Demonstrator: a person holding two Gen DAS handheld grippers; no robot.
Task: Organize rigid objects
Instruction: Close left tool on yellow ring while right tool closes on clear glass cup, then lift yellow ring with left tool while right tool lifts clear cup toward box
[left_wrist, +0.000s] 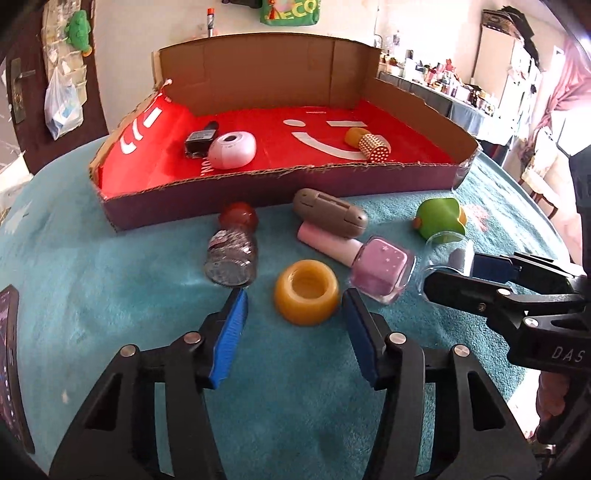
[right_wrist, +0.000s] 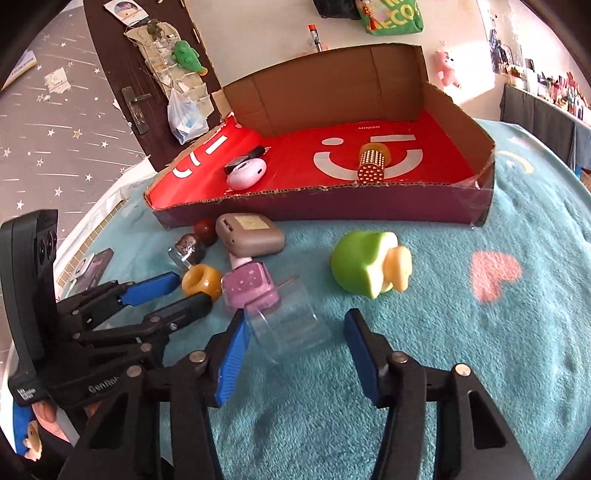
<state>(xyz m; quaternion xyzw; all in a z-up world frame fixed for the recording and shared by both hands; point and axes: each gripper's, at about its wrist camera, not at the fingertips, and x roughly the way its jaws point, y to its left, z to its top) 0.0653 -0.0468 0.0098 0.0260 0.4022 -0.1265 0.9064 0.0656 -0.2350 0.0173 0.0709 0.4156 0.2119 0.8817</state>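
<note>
A cardboard box (left_wrist: 280, 192) (right_wrist: 332, 210) with a red lining holds a white round case (left_wrist: 232, 150), a small black bottle (left_wrist: 199, 142) and a gold studded roller (left_wrist: 373, 146) (right_wrist: 371, 162). On the teal blanket lie a yellow ring (left_wrist: 306, 291) (right_wrist: 202, 281), a pink nail polish bottle (left_wrist: 380, 267) (right_wrist: 251, 288), a grey case (left_wrist: 330, 211) (right_wrist: 249, 234), a glitter bottle with a red cap (left_wrist: 232, 251), a green toy (left_wrist: 441, 219) (right_wrist: 365, 264) and a clear cup (right_wrist: 284, 328). My left gripper (left_wrist: 293, 306) is open, just short of the ring. My right gripper (right_wrist: 293, 326) is open around the cup.
A phone (left_wrist: 9, 369) lies at the blanket's left edge. A dark door (right_wrist: 125, 74) with hanging pouches stands behind the box. A cluttered shelf (left_wrist: 443, 85) runs along the far right wall.
</note>
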